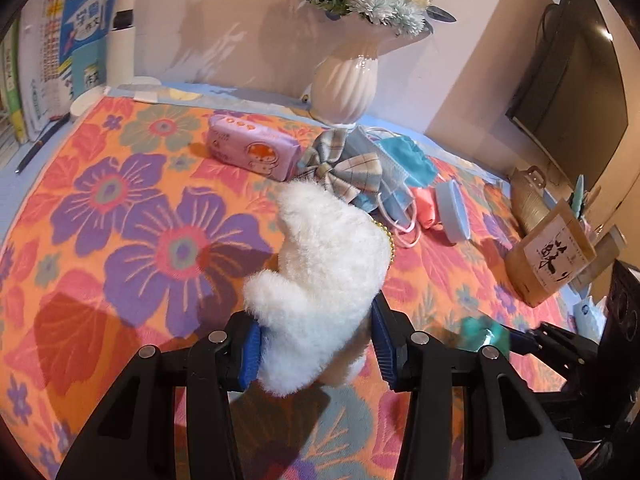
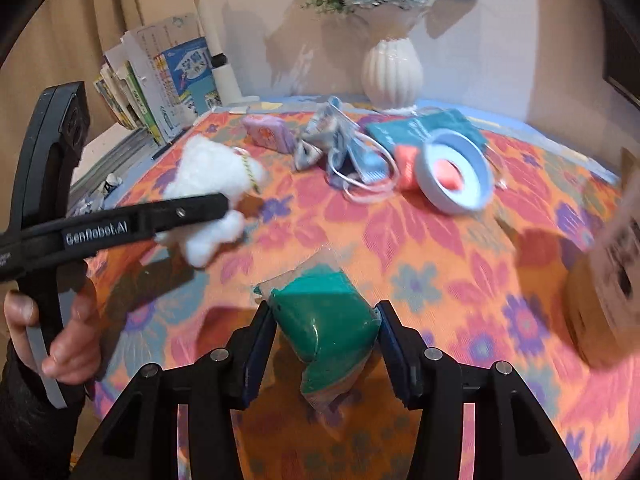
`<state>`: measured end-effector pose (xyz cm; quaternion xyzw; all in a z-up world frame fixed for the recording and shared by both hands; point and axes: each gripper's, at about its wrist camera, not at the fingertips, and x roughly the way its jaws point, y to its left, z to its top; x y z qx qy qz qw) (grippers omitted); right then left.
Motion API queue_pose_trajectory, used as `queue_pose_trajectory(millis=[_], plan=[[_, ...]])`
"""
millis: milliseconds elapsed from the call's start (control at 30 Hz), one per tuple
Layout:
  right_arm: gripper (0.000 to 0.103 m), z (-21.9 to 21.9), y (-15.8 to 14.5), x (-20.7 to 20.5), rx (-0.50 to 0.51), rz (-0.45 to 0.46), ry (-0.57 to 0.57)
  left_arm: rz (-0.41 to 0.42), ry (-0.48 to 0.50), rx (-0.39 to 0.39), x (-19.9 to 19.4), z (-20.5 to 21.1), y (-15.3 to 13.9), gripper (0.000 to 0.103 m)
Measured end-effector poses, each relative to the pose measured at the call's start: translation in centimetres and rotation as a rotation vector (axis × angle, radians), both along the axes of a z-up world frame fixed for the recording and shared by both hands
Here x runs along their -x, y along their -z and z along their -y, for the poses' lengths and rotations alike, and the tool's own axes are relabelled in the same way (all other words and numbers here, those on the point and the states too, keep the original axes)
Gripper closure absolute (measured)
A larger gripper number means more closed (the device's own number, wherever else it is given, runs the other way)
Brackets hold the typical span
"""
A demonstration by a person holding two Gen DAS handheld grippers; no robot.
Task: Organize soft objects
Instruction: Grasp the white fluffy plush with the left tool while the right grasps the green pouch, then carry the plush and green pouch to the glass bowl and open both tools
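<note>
Claws: left claw (image 1: 316,354) grasps one white plush toy (image 1: 324,280) | right claw (image 2: 326,344) grasps one green packet (image 2: 326,320)

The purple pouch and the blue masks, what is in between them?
A plaid bow lies between the purple pouch and the blue masks, touching the masks. The left wrist view shows it best.

"GenRobot.AI" in white on side of left gripper (image 2: 224,204), seen from right wrist cam. Blue booklet (image 1: 86,36) leaning at table's back left has Chinese title, approx. "学霸作文", w/ "作文" again lower down. Brown paper bag (image 1: 550,258) carries white label w/ big black brush-style Chinese char, can't make it out. Nothing else legible.
</note>
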<state>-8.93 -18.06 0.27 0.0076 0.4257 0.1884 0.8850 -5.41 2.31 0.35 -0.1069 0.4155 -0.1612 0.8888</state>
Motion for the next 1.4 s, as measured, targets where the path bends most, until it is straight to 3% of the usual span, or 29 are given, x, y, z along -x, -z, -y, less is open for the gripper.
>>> queue_pose_trajectory(millis=[100,367,533,767,1167,1400], plan=[[0.046,0.6,0.9,0.3,0.013,-0.019,0.041,0.023,-0.006,-0.028,0.1,0.4,0.2,0.06],[0.034,1.0,1.0,0.1,-0.034,-0.011,0.046,0.009,0.015,0.03,0.1,-0.3,0.6,0.059],[0.03,0.1,1.1,0.1,0.018,-0.004,0.048,0.006,0.03,-0.01,0.1,0.6,0.7,0.059],[0.023,0.3,1.2,-0.1,0.001,-0.012,0.032,0.011,0.021,-0.047,0.3,0.9,0.7,0.059],[0.024,-0.3,1.3,-0.2,0.041,-0.007,0.034,0.008,0.011,-0.068,0.1,1.1,0.8,0.059],[0.047,0.6,1.2,0.1,0.019,0.016,0.071,0.027,-0.019,-0.079,0.4,1.1,0.5,0.059]])
